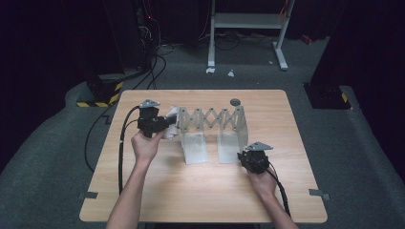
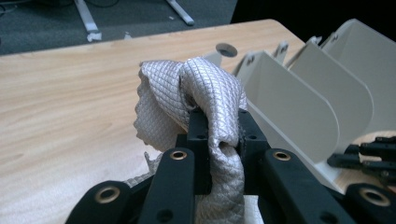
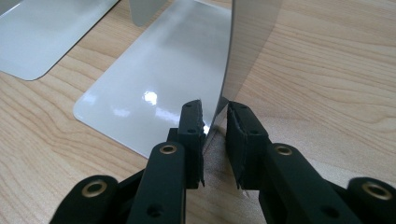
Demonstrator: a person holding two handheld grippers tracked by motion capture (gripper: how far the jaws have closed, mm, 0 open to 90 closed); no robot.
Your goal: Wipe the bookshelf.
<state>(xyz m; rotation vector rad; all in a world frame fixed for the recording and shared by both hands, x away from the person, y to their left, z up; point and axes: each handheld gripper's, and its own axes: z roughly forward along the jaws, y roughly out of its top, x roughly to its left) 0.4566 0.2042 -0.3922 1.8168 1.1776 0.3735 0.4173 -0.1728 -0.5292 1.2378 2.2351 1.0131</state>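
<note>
**Cloth lifted at the rack's left end, rack steadied, nothing stowed yet**

In the high view the left gripper (image 1: 165, 125) sits left of centre, just beside the left end plate of the expandable white file rack (image 1: 213, 128) that stands mid-table. Its own view shows the jaws pinched narrowly on a bunched silver-grey quilted cloth (image 2: 196, 105), which billows above the fingertips and hangs below them, off the wooden table (image 1: 200, 191). The rack's upright dividers fill the right side of that frame, close by but apart from the cloth.

The right gripper (image 1: 246, 157) is lower right of centre, at the rack's right end. In its view the jaws stand either side of the thin upright plate (image 3: 247, 42); the left pad looks pressed to it, while a slight gap seems to show on the right, so I cannot tell whether it truly clamps.

Judged from this, picking up is done and the rack is braced. Left to do: carry the cloth over the dividers, lower it into a slot, and let go. All slots look empty.
</note>
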